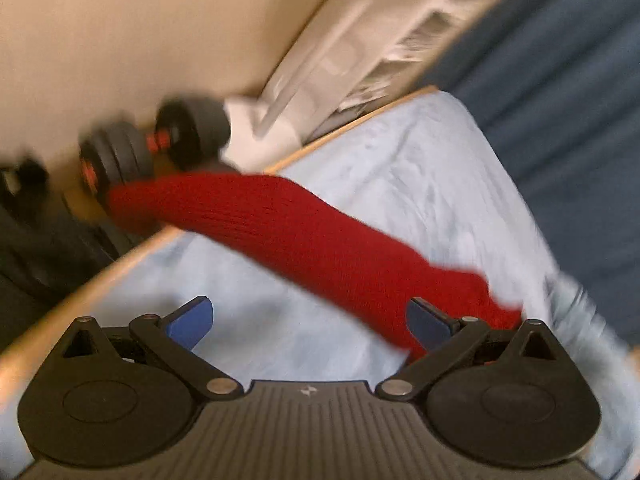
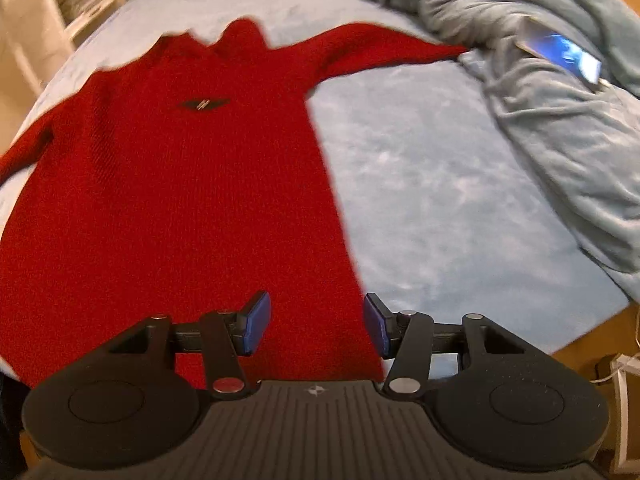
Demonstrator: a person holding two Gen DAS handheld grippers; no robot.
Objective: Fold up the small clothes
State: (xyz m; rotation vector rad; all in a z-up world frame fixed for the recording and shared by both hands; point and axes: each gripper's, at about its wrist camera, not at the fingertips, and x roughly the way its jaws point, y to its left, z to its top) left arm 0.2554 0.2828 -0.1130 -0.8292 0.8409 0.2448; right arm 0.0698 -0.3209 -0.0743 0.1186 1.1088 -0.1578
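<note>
Two hand-held grippers appear, each with two blue-padded fingers spread apart and grasping nothing. Left hand-held gripper [image 1: 310, 322]: its right finger overlaps the end of one red sleeve, whose cuff is cut off behind the gripper body, so contact cannot be judged; the whole view is motion-blurred. Right hand-held gripper [image 2: 318, 326]: its fingers straddle the lower right hem of the one red sweater [image 2: 180, 184], which lies flat, front up, on the bed [image 2: 440, 200]. The sweater's hem is hidden beneath the gripper body, its left sleeve runs out of frame, and its collar is blurred. One small dark chest emblem [image 2: 203, 104] is illegible. One rumpled grey-blue blanket [image 2: 560, 128] bears one bright blue object, too smeared to identify. One dumbbell [image 1: 160, 144] with two black weight stacks lies beyond the bed's wooden edge.
</note>
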